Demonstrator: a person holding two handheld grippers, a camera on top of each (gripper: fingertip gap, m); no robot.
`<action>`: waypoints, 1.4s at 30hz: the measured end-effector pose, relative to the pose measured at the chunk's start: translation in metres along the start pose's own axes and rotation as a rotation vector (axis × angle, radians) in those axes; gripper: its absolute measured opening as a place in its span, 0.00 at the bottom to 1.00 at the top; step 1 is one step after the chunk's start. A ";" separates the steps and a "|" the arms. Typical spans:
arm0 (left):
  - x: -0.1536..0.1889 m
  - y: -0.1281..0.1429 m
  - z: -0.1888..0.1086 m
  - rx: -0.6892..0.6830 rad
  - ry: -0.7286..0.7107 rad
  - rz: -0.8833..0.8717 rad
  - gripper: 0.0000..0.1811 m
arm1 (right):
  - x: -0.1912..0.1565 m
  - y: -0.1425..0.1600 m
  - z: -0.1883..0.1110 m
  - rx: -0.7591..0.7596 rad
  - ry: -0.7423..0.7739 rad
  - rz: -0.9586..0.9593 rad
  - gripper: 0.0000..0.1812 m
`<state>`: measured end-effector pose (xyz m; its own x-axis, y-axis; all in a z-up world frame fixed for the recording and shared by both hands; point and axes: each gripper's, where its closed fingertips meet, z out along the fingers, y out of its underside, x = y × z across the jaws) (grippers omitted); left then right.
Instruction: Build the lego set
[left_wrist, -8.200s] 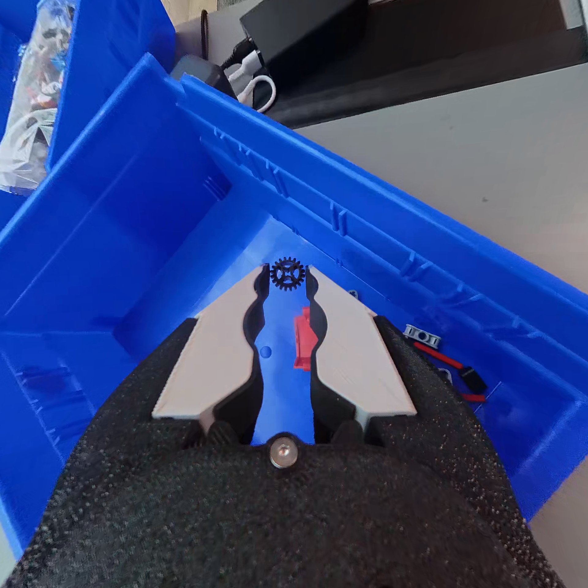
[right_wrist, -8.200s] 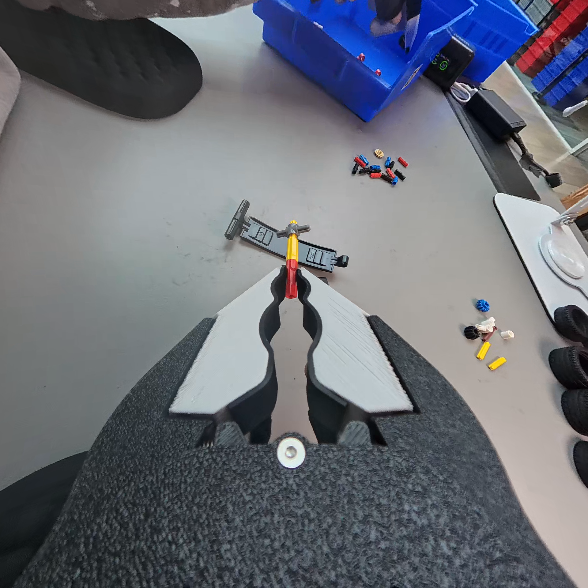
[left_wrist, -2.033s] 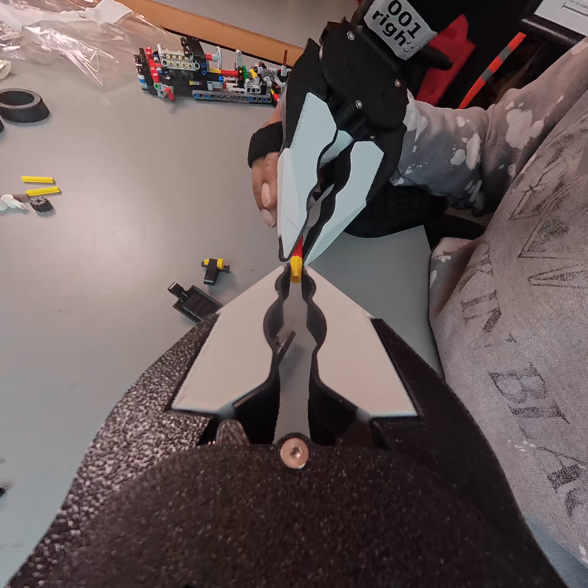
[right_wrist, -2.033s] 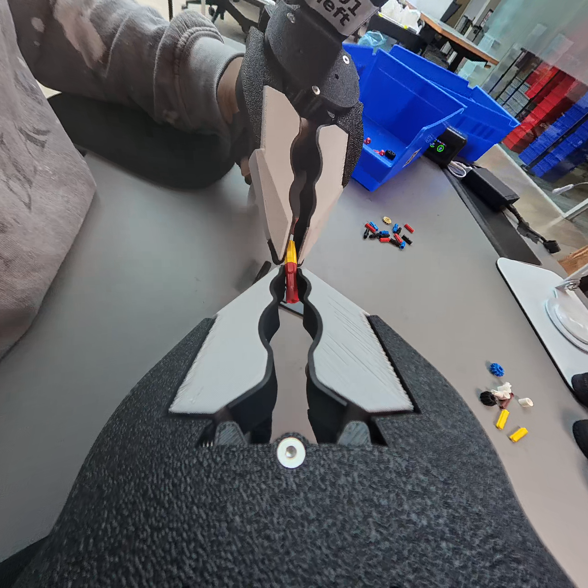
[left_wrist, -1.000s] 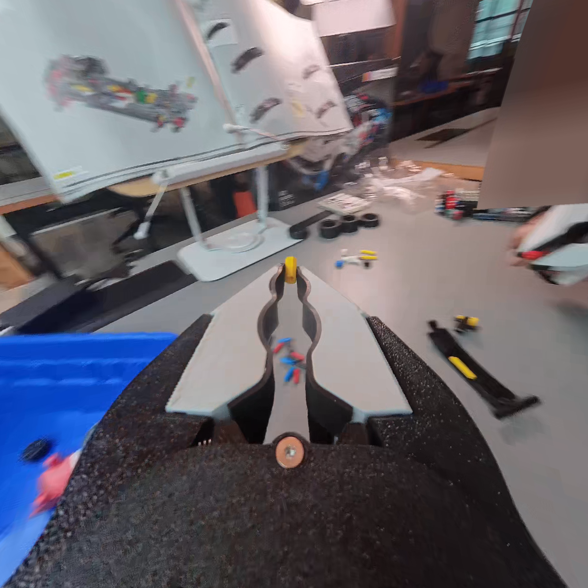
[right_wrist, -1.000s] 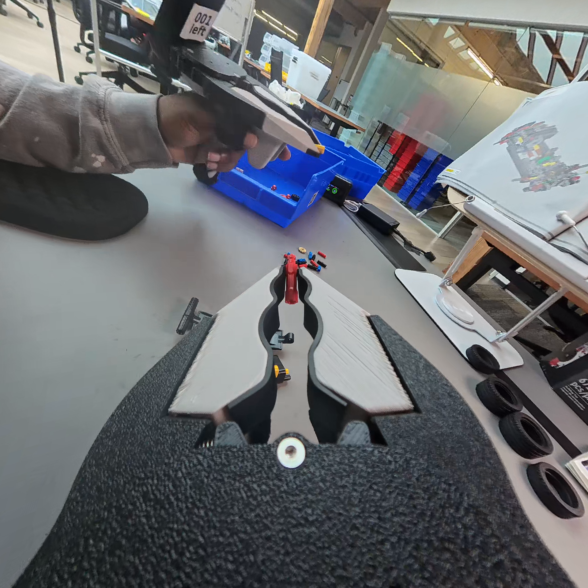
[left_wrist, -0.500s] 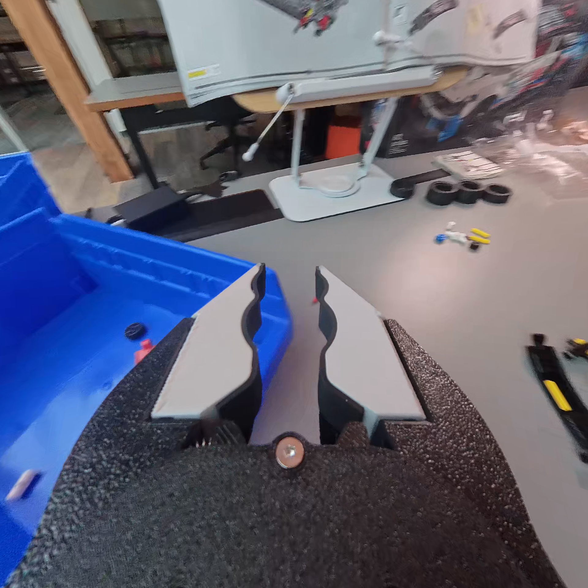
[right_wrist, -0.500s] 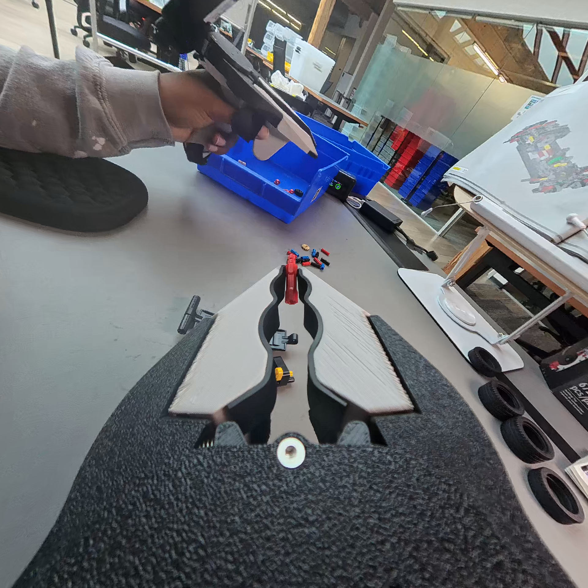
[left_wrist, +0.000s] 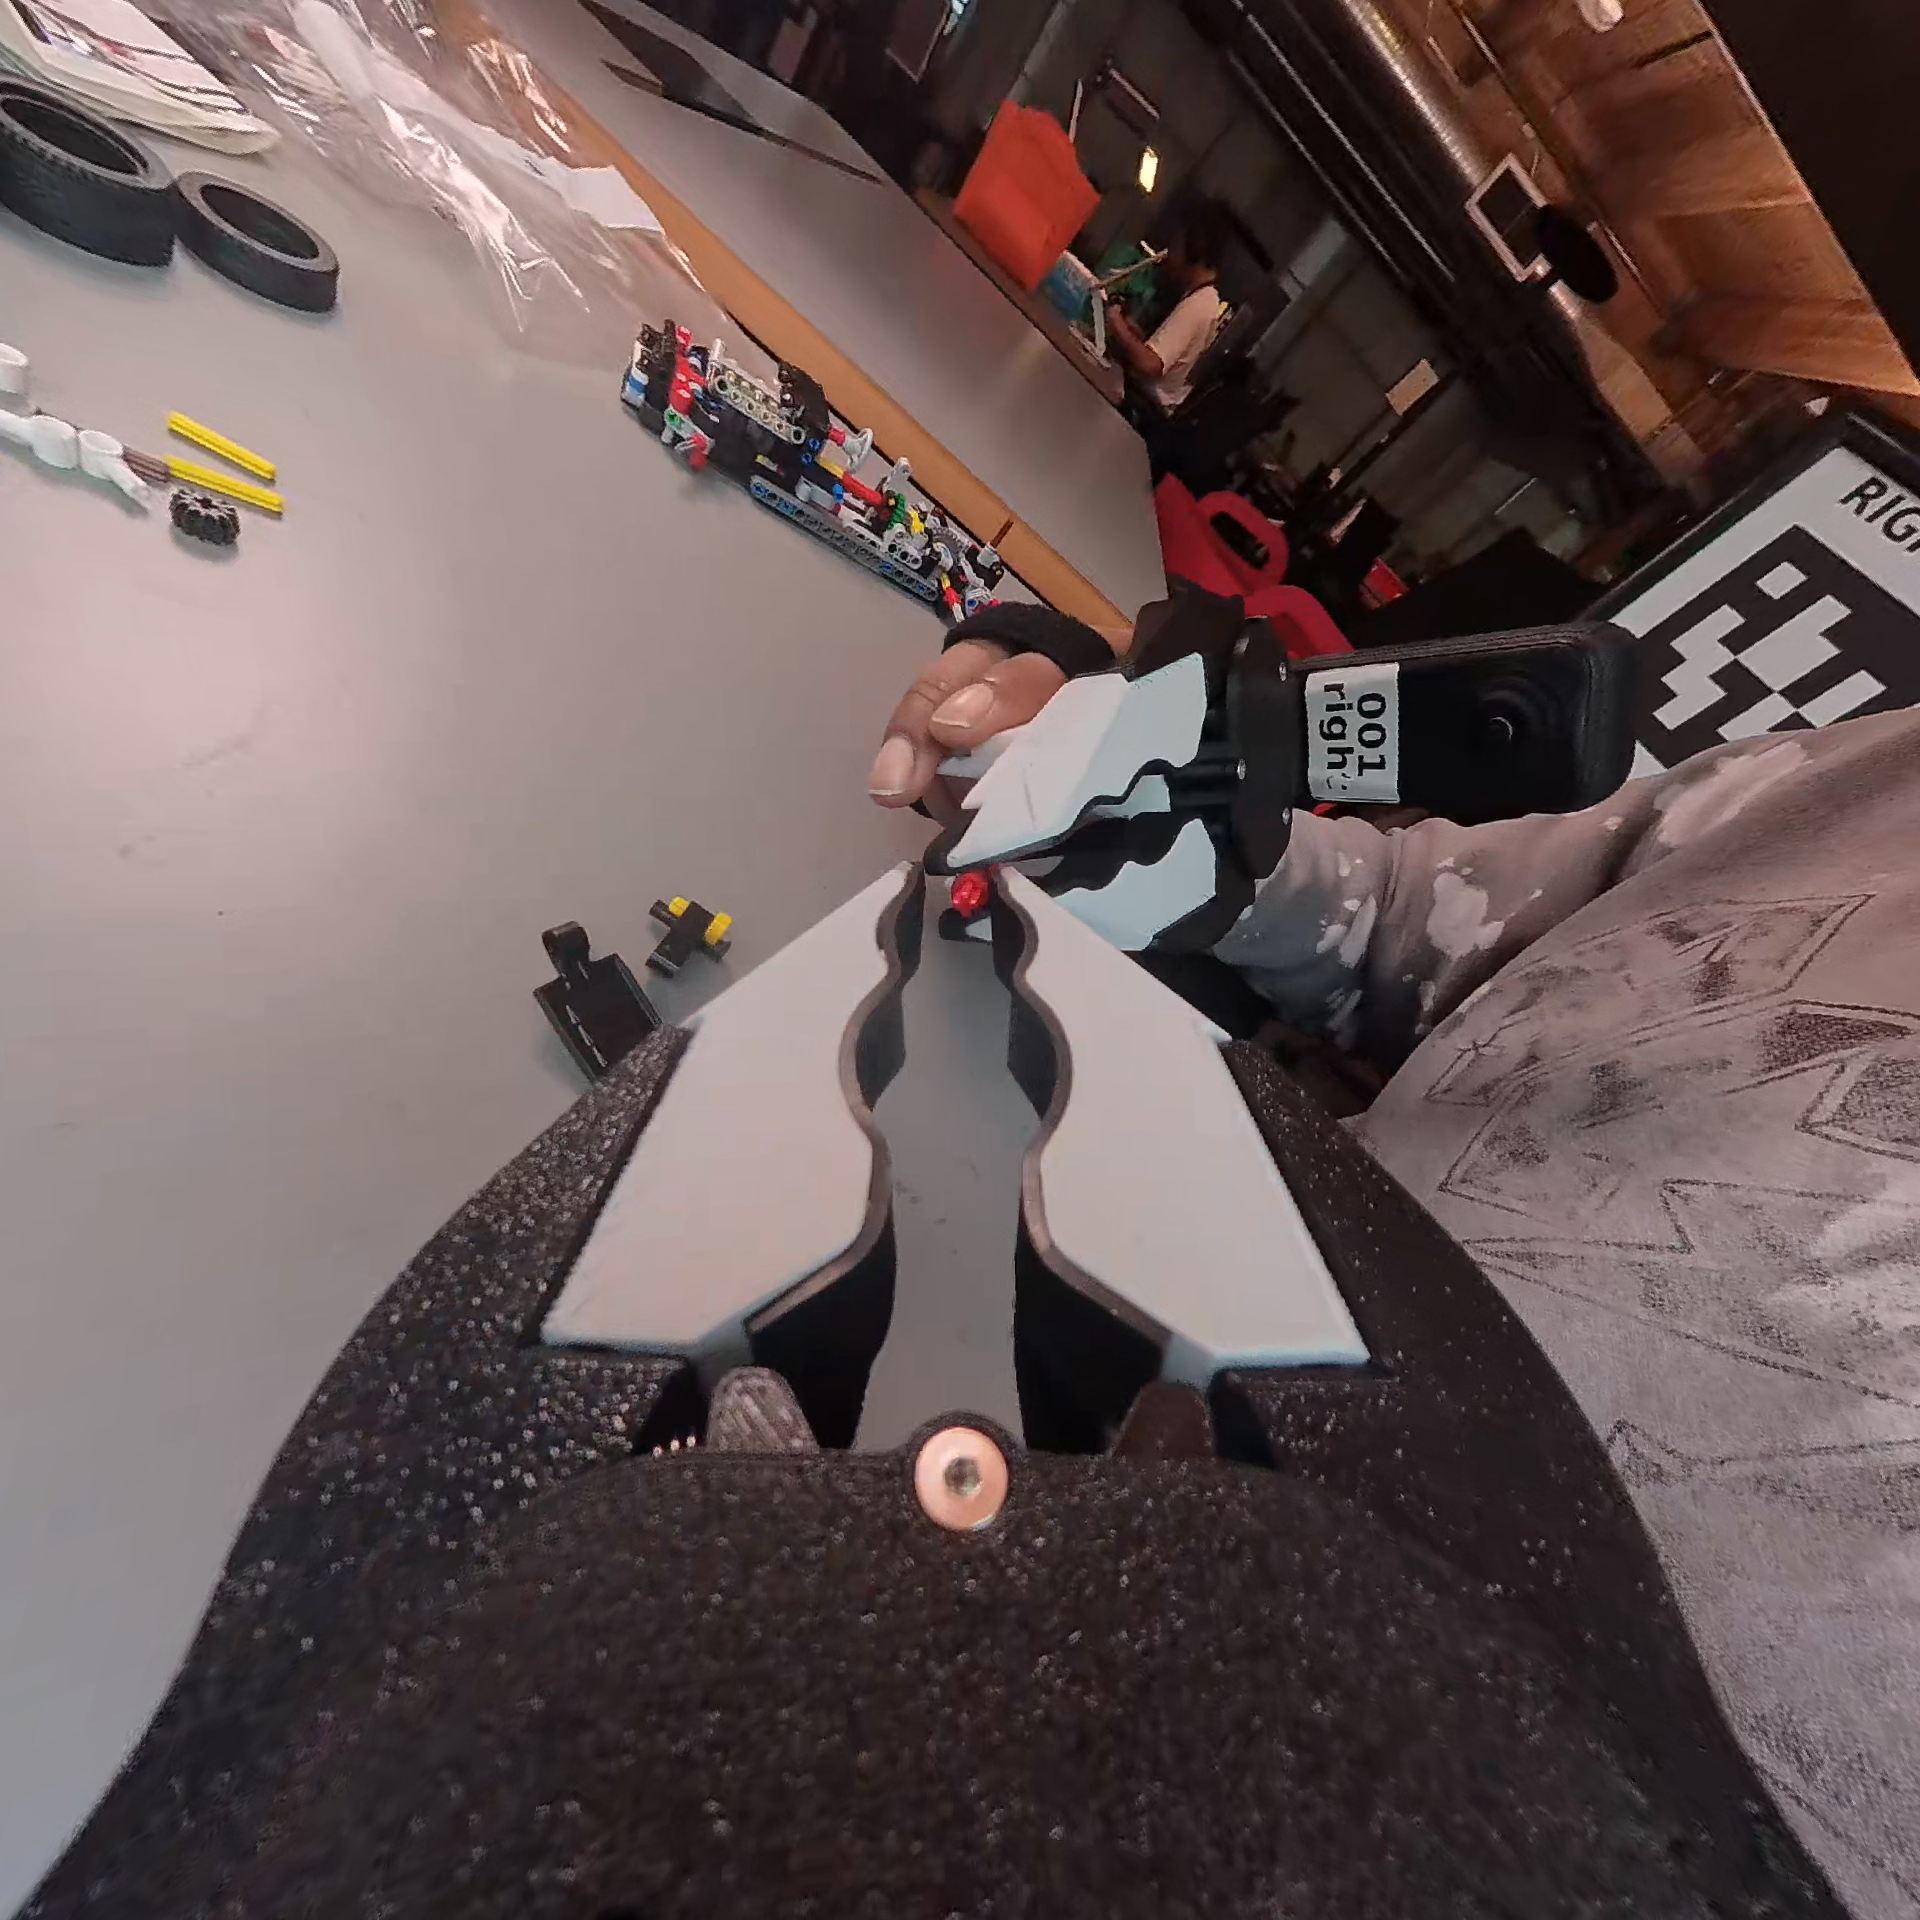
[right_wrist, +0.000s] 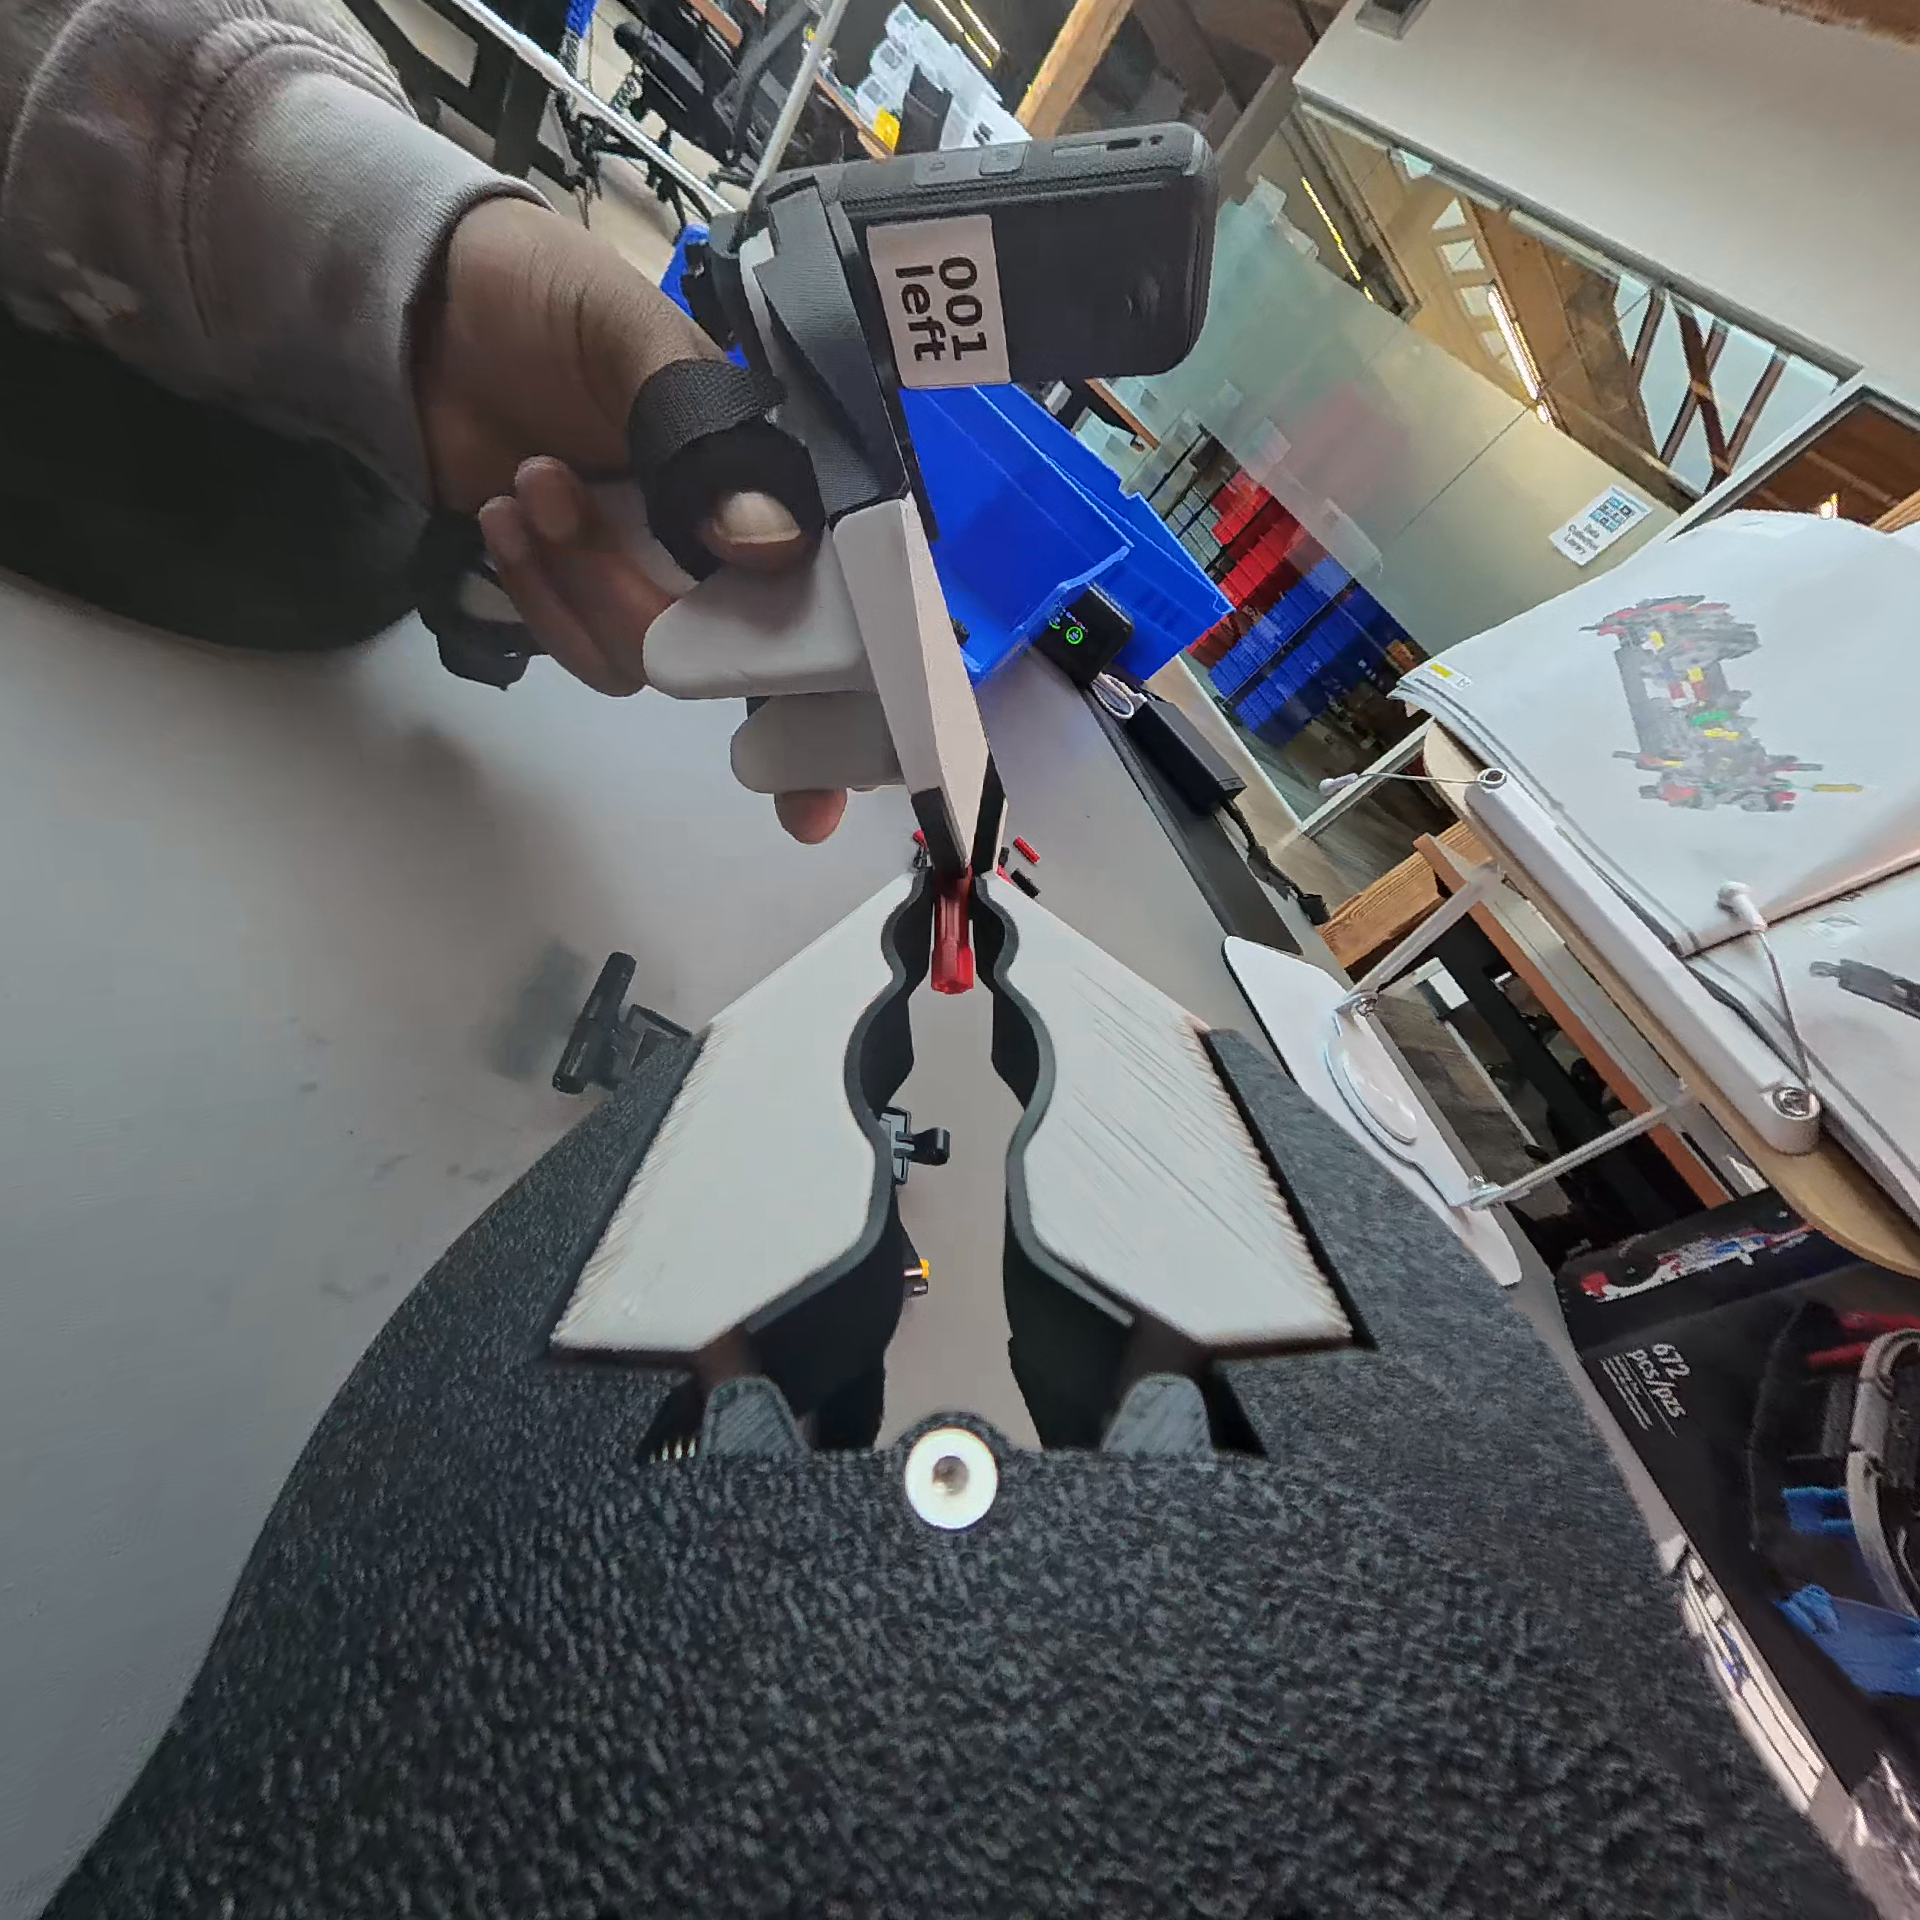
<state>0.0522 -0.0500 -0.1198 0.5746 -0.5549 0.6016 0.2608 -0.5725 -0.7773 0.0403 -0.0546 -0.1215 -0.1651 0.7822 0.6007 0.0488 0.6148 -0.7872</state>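
Left wrist view: left gripper (left_wrist: 958, 902) is spread apart and empty, the yellow piece carried 1.0 s ago having been dropped off since. It has been swung back from the blue bin and is now lined up on the red pin (left_wrist: 968, 891) at frame centre, clamped in the right gripper (left_wrist: 961, 878). Judged: a fresh grab or hand-over is being set up. Only here are seen the part-built chassis (left_wrist: 805, 447) at upper centre, 2 tyres (left_wrist: 166, 203) at upper left and 2 yellow axles (left_wrist: 220, 465) at left.

Right wrist view: right gripper (right_wrist: 952, 902) is clenched on the pin (right_wrist: 950, 940), unchanged; left tips sit just above it. Only here are seen the bin (right_wrist: 1023, 520) and the instruction sheet (right_wrist: 1683, 707) at right.
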 end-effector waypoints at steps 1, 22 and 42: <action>0.000 0.000 -0.001 -0.002 0.001 -0.004 0.06 | 0.000 0.000 0.000 0.000 0.002 -0.010 0.02; -0.158 -0.048 -0.251 0.026 -1.381 0.254 0.03 | -0.043 0.067 0.030 -0.479 -0.701 0.031 0.06; -0.100 -0.053 -0.150 0.130 -0.915 0.393 0.14 | 0.033 0.050 0.033 -0.424 -0.594 0.132 0.01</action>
<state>-0.1357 -0.0546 -0.1113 0.9993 0.0183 -0.0330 -0.0246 -0.3478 -0.9372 0.0052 -0.0010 -0.1456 -0.6305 0.7402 0.2337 0.4617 0.5996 -0.6536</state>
